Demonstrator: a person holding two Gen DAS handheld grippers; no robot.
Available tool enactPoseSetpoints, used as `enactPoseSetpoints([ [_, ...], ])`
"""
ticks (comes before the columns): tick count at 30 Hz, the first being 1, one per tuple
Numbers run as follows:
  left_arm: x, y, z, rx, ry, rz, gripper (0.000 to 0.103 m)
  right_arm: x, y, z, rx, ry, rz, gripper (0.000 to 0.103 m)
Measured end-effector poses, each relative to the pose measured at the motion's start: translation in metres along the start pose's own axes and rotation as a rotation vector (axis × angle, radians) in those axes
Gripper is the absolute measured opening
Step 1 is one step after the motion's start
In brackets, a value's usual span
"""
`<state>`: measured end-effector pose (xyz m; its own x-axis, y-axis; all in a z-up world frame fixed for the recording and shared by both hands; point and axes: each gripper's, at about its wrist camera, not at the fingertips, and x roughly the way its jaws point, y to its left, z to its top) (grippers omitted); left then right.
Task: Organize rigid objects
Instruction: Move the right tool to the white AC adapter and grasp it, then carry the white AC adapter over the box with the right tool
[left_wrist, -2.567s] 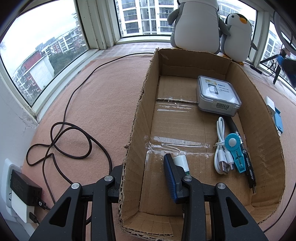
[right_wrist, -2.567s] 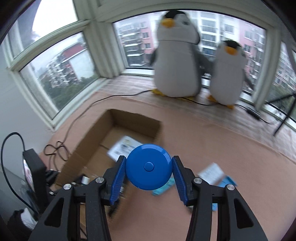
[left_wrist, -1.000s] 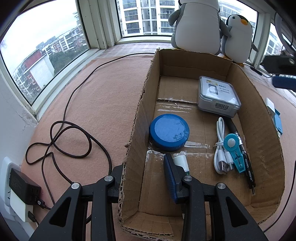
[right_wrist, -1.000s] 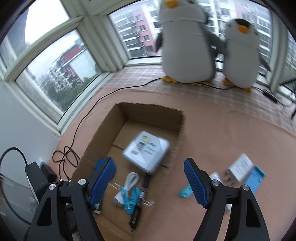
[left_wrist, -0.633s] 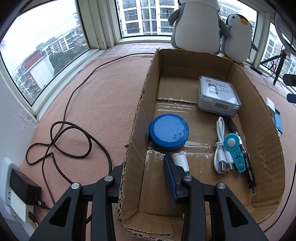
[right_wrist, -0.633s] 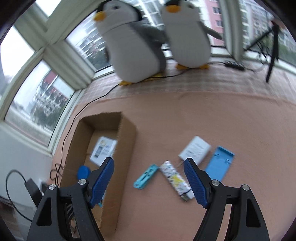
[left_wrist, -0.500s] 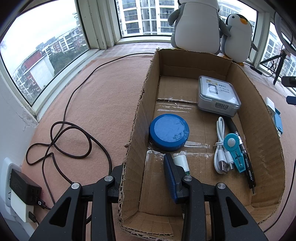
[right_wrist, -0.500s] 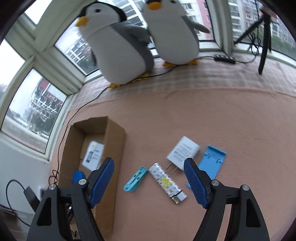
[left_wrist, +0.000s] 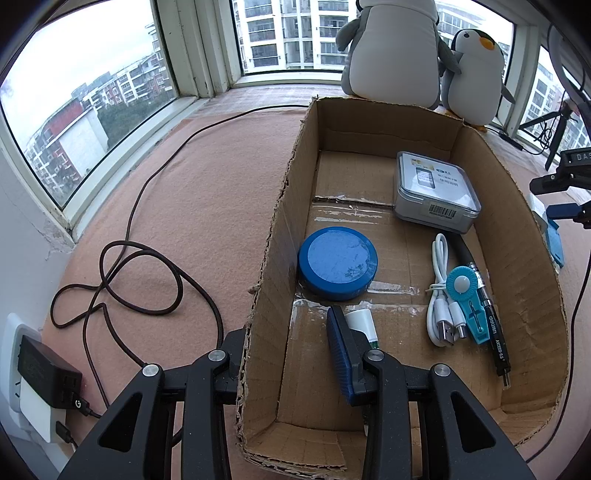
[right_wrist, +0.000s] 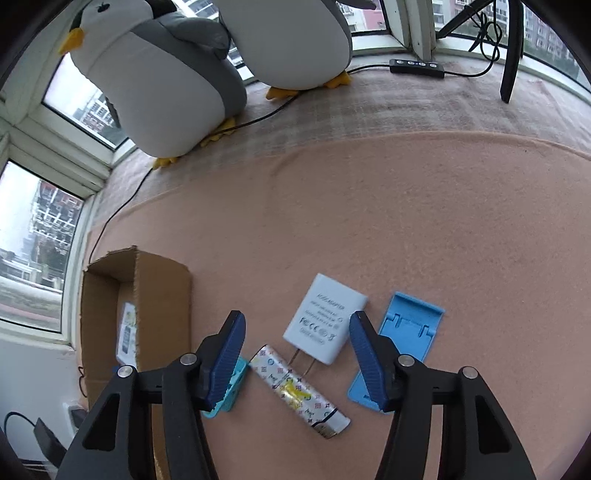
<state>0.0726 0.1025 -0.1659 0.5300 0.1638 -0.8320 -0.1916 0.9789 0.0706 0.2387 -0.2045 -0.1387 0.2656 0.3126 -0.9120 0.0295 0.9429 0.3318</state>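
Hovering: right claw (right_wrist: 295, 354) wide open, empty, over white charger (right_wrist: 325, 324); left claw (left_wrist: 291, 350) straddling box wall (left_wrist: 275, 280).

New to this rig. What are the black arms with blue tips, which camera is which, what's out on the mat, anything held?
Those are two hand-held grippers carried by a person, with a fisheye camera on each. The left gripper straddles the wall of the cardboard box, which contains a blue round tin, a clear case, a white cable and a pen. The right gripper hangs open and empty over the pink mat, above a white charger, a patterned stick and a blue stand.
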Motion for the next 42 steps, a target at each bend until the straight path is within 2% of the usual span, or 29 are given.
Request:
enactPoseSetpoints([
  [8, 0.000, 0.000, 0.000, -0.001, 0.000, -0.002, 0.037, 0.012, 0.001, 0.005, -0.020, 0.024, -0.056, 0.053],
  [14, 0.000, 0.000, 0.000, -0.001, -0.001, -0.002, 0.037, 0.027, 0.011, 0.005, -0.065, 0.049, -0.099, 0.041],
  [17, 0.000, 0.000, 0.000, -0.001, -0.001, -0.002, 0.037, 0.031, 0.016, 0.002, -0.108, 0.046, -0.133, 0.039],
  [19, 0.000, 0.000, 0.000, -0.001, -0.001, -0.001, 0.037, 0.032, 0.019, 0.000, -0.140, 0.043, -0.156, 0.033],
  [23, 0.000, 0.000, 0.000, -0.001, -0.002, -0.001, 0.037, 0.032, 0.024, -0.005, -0.197, 0.026, -0.178, 0.033],
  [31, 0.000, 0.000, 0.000, 0.000, -0.002, 0.000, 0.037, 0.024, 0.026, -0.017, -0.219, -0.017, -0.156, 0.033],
  [42, 0.000, 0.000, -0.001, 0.000, -0.003, 0.000, 0.037, -0.018, 0.053, -0.035, -0.285, -0.122, -0.058, 0.033],
])
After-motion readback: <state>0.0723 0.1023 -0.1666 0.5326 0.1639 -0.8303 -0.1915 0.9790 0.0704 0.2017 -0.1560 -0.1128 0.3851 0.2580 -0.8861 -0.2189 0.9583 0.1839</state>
